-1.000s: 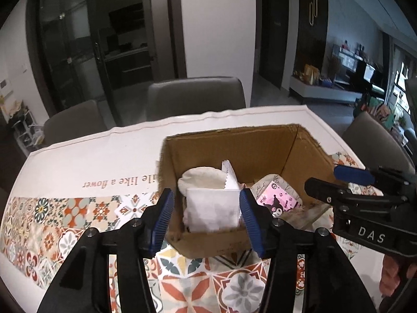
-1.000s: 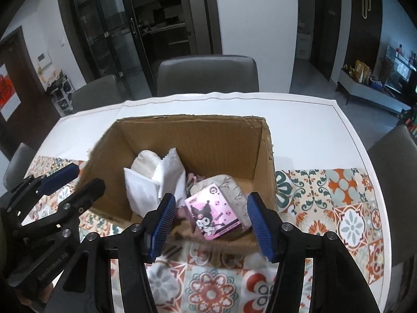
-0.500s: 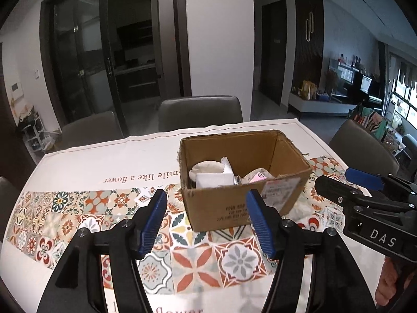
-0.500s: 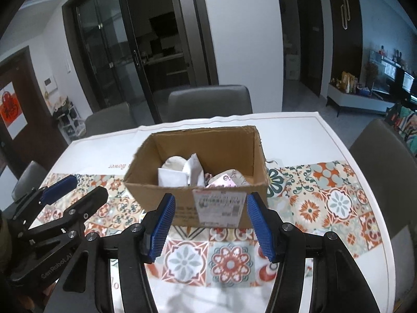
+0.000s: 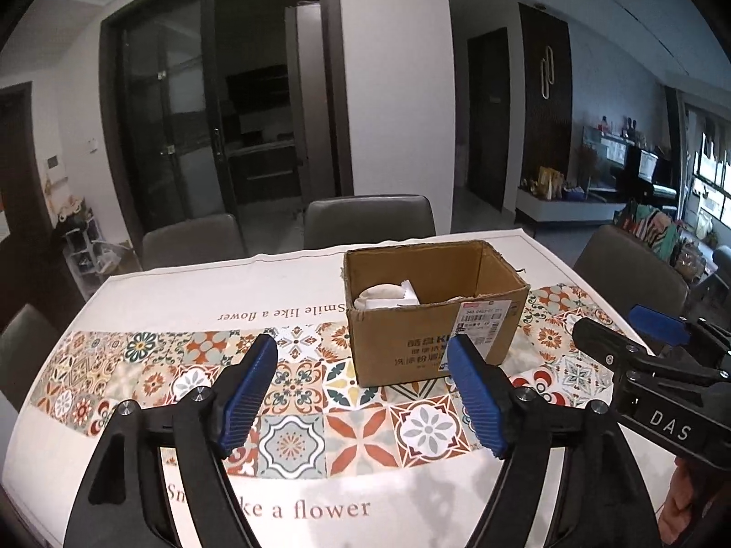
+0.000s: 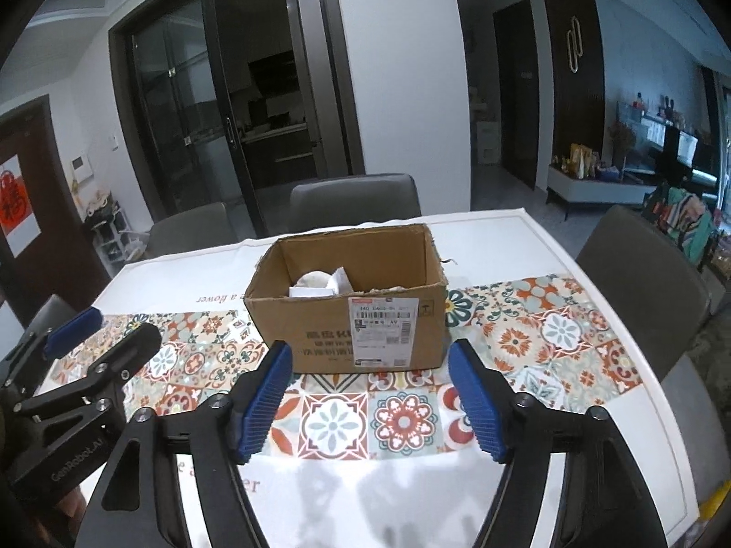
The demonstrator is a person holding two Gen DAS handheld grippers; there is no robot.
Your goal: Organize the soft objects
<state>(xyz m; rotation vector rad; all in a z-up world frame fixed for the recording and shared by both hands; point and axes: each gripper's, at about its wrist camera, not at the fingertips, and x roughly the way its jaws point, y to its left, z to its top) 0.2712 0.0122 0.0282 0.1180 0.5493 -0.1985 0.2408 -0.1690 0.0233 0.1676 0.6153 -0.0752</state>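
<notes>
A white table (image 5: 150, 292) carries a cloth with a band of colourful patterned tiles (image 5: 292, 379) and printed script; an open brown cardboard box (image 5: 425, 342) stands directly on that band.

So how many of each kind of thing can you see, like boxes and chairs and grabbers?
Cardboard box: 1
White soft things poking up inside the box: 2, possibly more hidden below the rim
Grey chairs: 4
Grippers, left gripper and right gripper, both open and empty: 2
Patterned tablecloth: 1
Total: 10
</notes>
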